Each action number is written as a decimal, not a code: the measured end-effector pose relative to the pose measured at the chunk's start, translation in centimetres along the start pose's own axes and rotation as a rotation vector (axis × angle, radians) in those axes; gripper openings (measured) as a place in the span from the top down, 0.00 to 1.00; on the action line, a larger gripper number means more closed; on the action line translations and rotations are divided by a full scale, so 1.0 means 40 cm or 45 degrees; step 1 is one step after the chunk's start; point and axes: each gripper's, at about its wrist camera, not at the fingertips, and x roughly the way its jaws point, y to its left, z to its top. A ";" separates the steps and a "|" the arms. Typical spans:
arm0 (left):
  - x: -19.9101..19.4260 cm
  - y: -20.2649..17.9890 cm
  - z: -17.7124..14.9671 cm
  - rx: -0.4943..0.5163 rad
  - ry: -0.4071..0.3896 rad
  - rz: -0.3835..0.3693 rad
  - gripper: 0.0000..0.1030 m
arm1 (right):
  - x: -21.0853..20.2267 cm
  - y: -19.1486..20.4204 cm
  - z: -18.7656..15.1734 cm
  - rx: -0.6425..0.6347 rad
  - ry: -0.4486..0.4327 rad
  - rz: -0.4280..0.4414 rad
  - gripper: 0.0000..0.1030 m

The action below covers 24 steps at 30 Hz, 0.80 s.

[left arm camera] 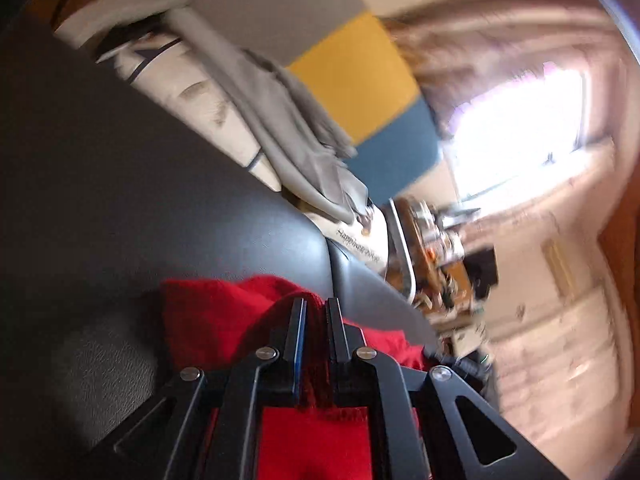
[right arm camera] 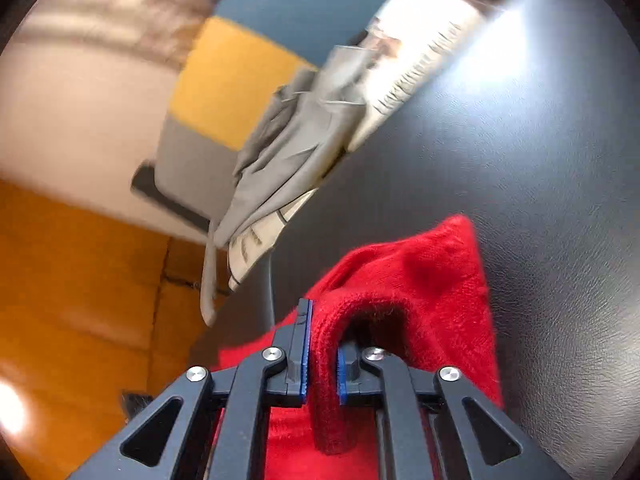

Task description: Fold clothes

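Seen close up along both claws: left claw [left arm camera: 316,312] pinched nearly shut on a fold of red knit garment [left arm camera: 224,316], right claw [right arm camera: 324,344] clamped on a thick rolled edge of that same red cloth, blue pads pressing on either side. Lying bunched on the dark leather-grained surface [right arm camera: 560,160], just ahead of and under both claws, with one corner peaking up in the right wrist view. Heaped at the far edge of the surface, well apart from the red knit: grey cloth [left arm camera: 288,128] over pale printed fabric [left arm camera: 192,92], blurred.
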 end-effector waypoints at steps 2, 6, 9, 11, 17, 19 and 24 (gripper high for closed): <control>-0.003 0.014 0.011 -0.038 -0.037 -0.009 0.95 | 0.007 -0.026 0.009 0.080 -0.004 0.057 0.80; -0.022 0.036 0.019 -0.072 -0.092 -0.004 0.91 | -0.022 -0.017 0.005 0.042 -0.018 0.126 0.50; -0.058 0.042 -0.018 -0.004 -0.091 0.085 0.90 | -0.076 0.030 -0.015 -0.137 -0.029 0.076 0.49; -0.078 0.036 -0.071 0.093 -0.064 0.149 0.90 | -0.116 0.058 -0.040 -0.302 -0.049 -0.042 0.49; -0.102 0.010 -0.240 0.341 0.063 0.272 0.86 | -0.155 0.042 -0.133 -0.553 0.006 -0.346 0.49; -0.103 0.005 -0.288 0.390 0.111 0.287 0.85 | -0.158 0.018 -0.161 -0.563 0.036 -0.363 0.49; -0.082 0.001 -0.376 0.552 0.234 0.365 0.85 | -0.164 -0.028 -0.221 -0.562 0.089 -0.314 0.49</control>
